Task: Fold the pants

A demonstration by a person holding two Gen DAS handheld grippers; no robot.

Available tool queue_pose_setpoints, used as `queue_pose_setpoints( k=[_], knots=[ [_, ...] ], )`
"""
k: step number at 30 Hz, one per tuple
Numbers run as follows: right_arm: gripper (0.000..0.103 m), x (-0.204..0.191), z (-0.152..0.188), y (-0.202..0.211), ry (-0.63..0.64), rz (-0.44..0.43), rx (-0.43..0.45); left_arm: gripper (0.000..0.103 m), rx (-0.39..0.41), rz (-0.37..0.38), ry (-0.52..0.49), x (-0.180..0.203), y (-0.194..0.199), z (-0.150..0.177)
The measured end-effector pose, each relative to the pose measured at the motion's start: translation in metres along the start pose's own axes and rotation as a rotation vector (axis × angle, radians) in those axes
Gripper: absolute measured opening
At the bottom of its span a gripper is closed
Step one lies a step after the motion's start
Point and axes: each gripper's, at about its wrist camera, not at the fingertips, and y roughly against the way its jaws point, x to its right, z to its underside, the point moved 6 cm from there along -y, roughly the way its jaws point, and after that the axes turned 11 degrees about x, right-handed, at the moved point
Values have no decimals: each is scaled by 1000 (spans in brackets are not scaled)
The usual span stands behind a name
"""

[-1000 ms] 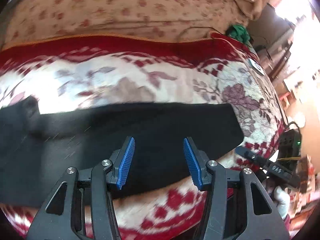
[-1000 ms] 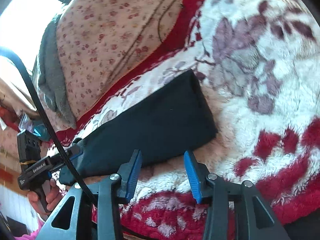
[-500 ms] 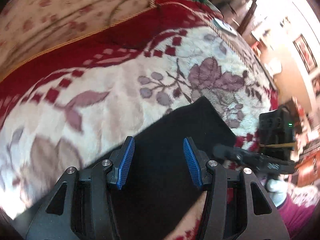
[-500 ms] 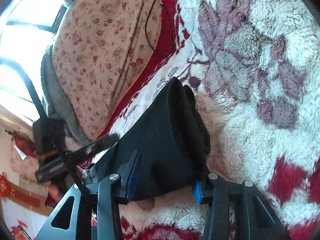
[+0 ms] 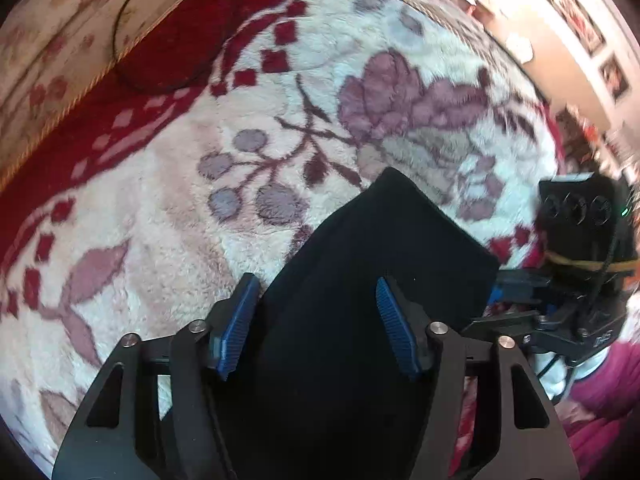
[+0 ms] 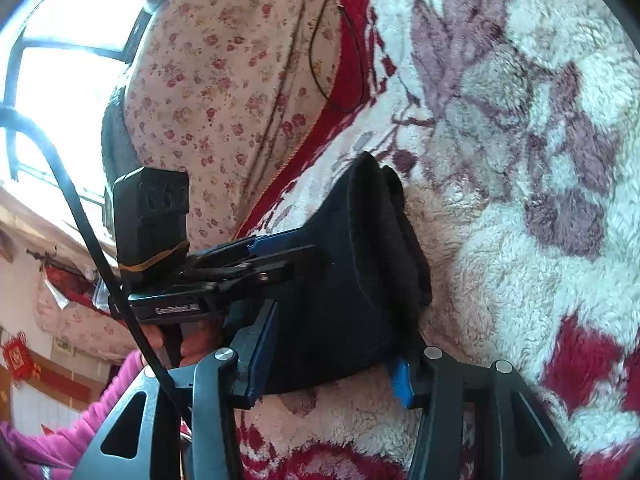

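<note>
Black pants [image 5: 380, 248], folded into a long strip, lie on a fleece blanket. My left gripper [image 5: 316, 328] points down over the strip close to its end. Its jaws are opening, with the cloth lying beneath and between the blue pads, which do not press on it. In the right wrist view the pants' end [image 6: 352, 264] is bunched up and sits between the fingers of my right gripper [image 6: 330, 364], whose jaws stand apart. The left gripper [image 6: 296, 260] reaches over the cloth from the left there. The right gripper [image 5: 500, 292] shows at the strip's right corner in the left wrist view.
The white and red floral blanket [image 5: 200, 200] covers the whole surface. A beige flowered cushion [image 6: 224, 80] rises behind it, with a thin dark wire loop [image 5: 132, 40] on its border. A pink sleeve [image 6: 100, 400] shows at the lower left, a bright window [image 6: 60, 20] beyond.
My left gripper swept along the strip to its right end and rolled. My right gripper came down and forward, so the pants' end now sits bunched between its fingers.
</note>
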Motion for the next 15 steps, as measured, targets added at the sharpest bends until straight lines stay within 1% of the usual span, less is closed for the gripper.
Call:
queue_pose_setpoints(
  k=[1,2,3,4,6,7,8,10,15],
  knots=[
    [29,-1,2,-1,11,0,1,49,2,-5,-19,3,0,0],
    [21,-1,3,-3,12,-6,-3,40,10,-9,-34,6,1,0],
    [18,-1,3,-4,9,-19,-3,28,21,-5,-42,9,2,0],
    [16,-2,3,-4,4,-35,4,26,28,3,-41,11,3,0],
    [14,-6,1,0,-8,-79,21,16,49,-10,-36,11,5,0],
    [11,-8,-1,4,-14,-97,33,15,58,-10,-20,8,8,-1],
    [11,-10,-2,8,-23,-123,46,14,67,-4,0,7,10,-3],
    [10,-17,-5,13,-18,-144,58,14,104,18,33,4,22,-6],
    [10,-45,-9,23,42,-189,79,13,178,5,24,10,56,-9]
  ],
)
